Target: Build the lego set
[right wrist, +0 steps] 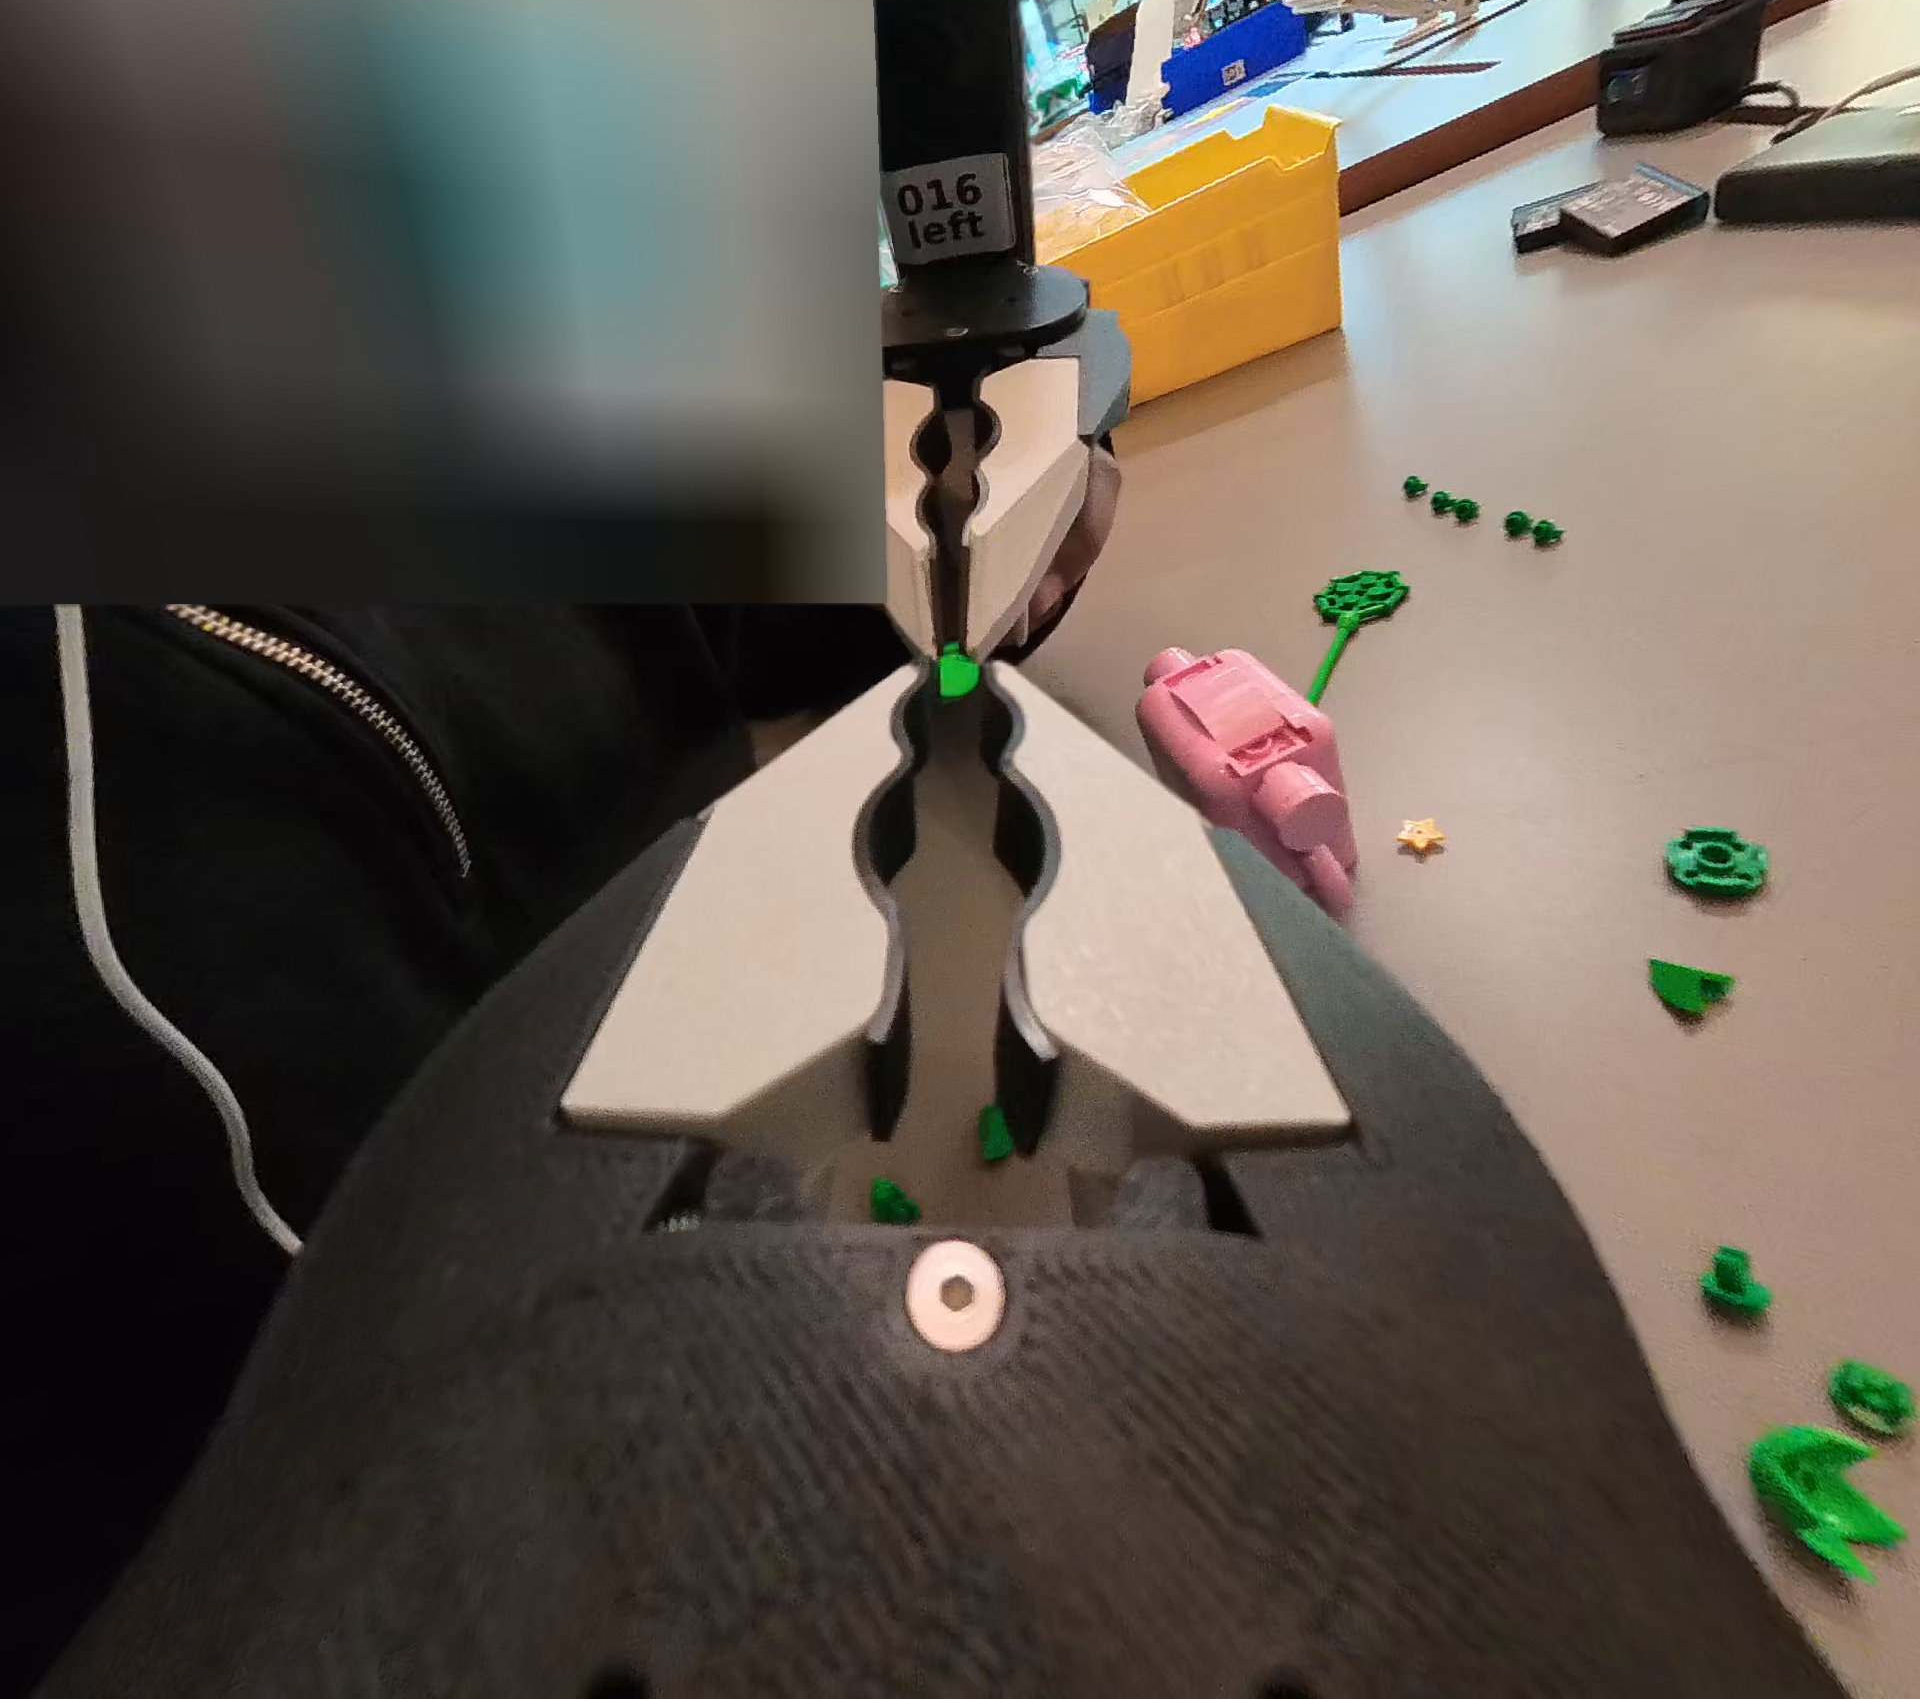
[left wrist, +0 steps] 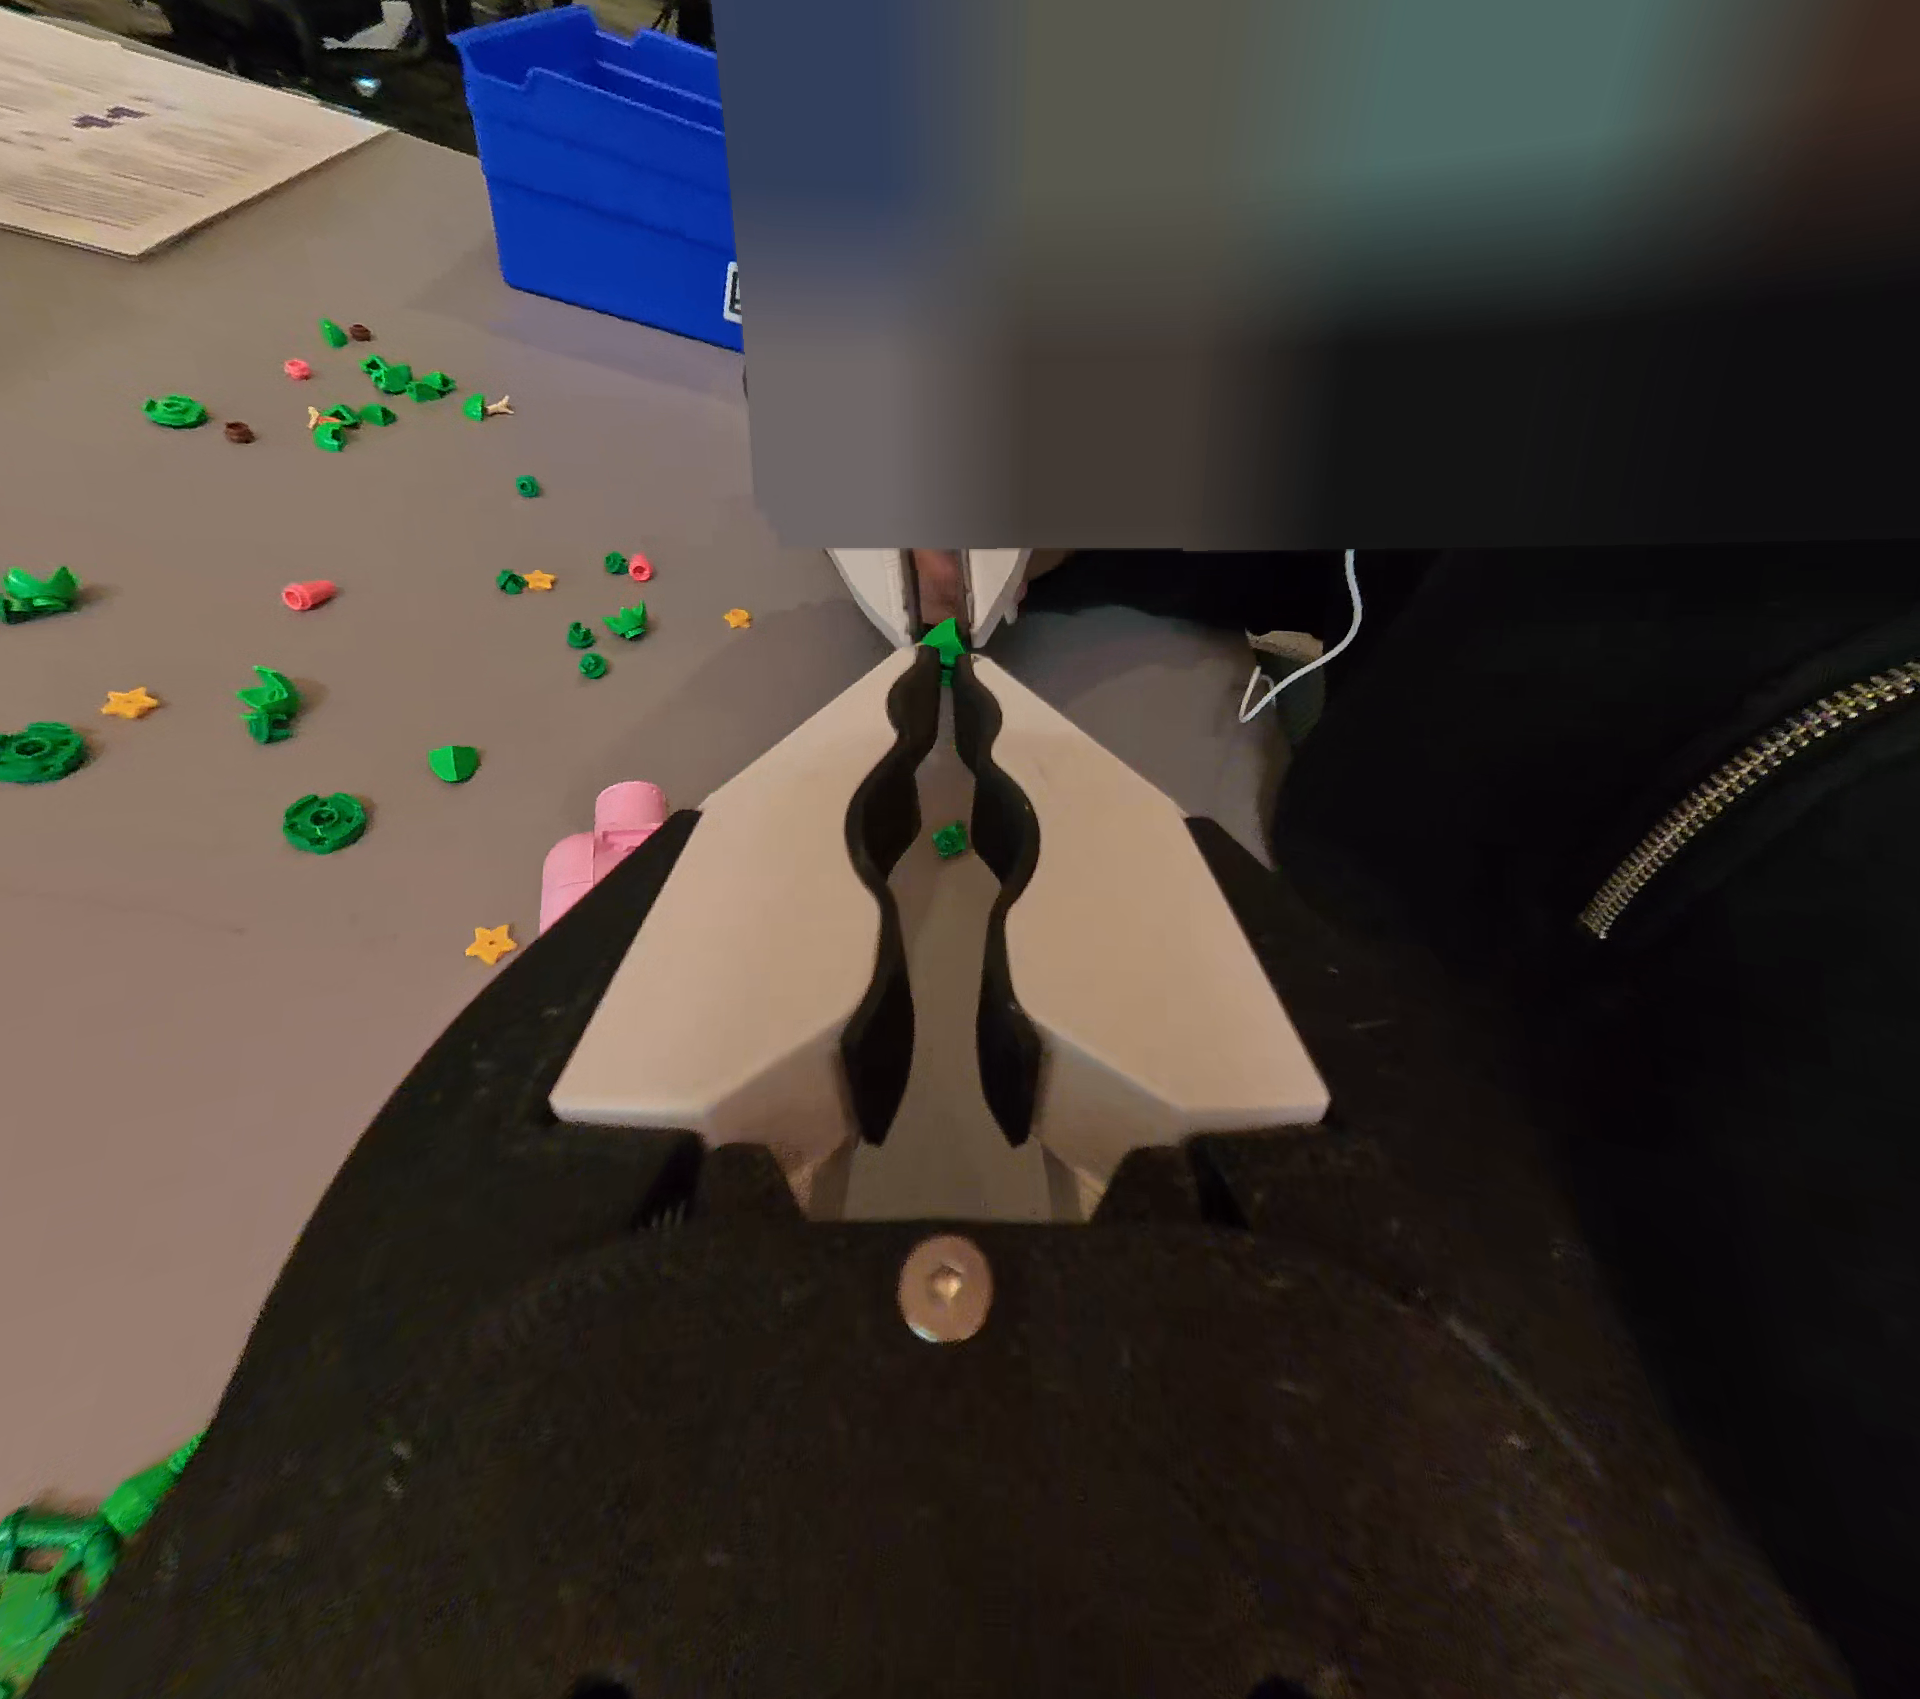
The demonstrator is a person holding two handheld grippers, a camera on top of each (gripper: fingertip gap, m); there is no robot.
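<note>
Right wrist view, labelled left claw [right wrist: 951, 610], green piece [right wrist: 954, 675]

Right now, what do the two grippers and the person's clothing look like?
Both the left gripper and right gripper have textured black bodies, a silver centre screw, pale wedge-shaped fingers and wavy black pads. The person wears a black jacket with a metal zipper and a white cord.

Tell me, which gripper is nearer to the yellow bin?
Left. The left gripper is just in front of the yellow bin. The right gripper faces it tip to tip from farther back, and both are shut on a small green piece.
</note>
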